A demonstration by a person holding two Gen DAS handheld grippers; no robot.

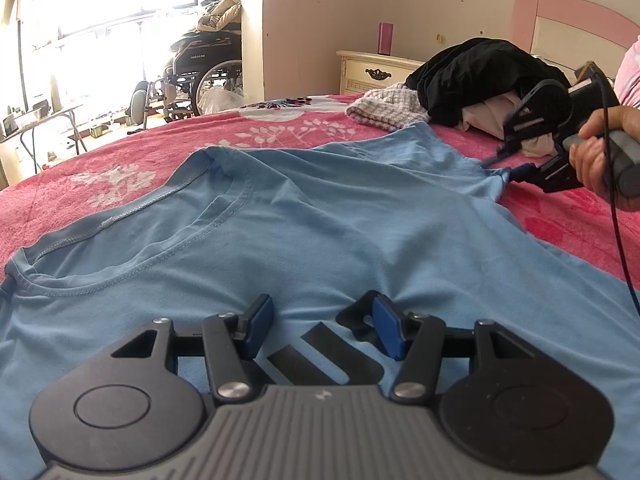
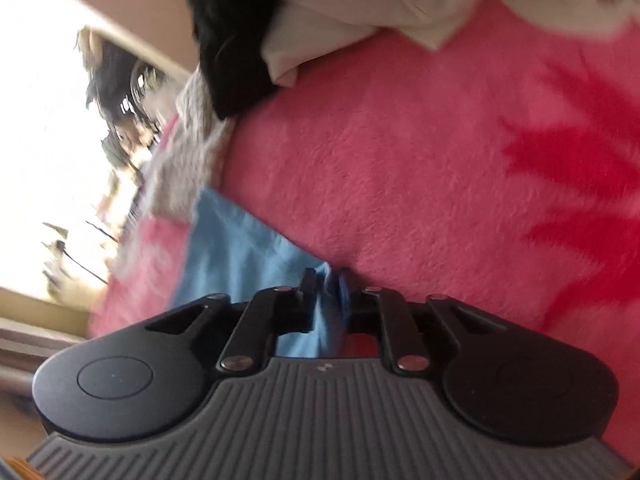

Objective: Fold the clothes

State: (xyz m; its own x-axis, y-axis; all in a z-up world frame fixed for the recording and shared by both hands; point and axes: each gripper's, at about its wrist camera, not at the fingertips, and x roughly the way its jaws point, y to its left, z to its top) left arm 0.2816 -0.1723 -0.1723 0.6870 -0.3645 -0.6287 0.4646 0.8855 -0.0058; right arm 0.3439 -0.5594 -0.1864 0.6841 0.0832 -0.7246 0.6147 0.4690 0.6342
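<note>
— Where is the shirt (image 1: 320, 216) lying from your fingers?

— It's lying flat on the blanket (image 1: 132, 152), chest up, running under and ahead of my left gripper (image 1: 318, 328). Those fingers are standing apart over the dark stripes (image 1: 320, 356), clamping nothing. The collar (image 1: 132, 236) is sitting ahead and to their left.

— And the right one?

— My right gripper (image 2: 326, 304) is working at the sleeve (image 1: 448, 160), far ahead and to the right of the left fingers. A bunch of blue cloth is sitting between the right fingers, which are nearly together; whether they're truly pinching it, I'm not able to tell through the blur.

— Which way is the sleeve running?

— Out sideways from the body, away from the collar, toward the pile (image 1: 480, 76). I'm judging the right hand is the nearer one for folding it inward.

— How's the shirt looking?

— Light blue, thin, softly wrinkled, puckering at the sleeve tip.
</note>
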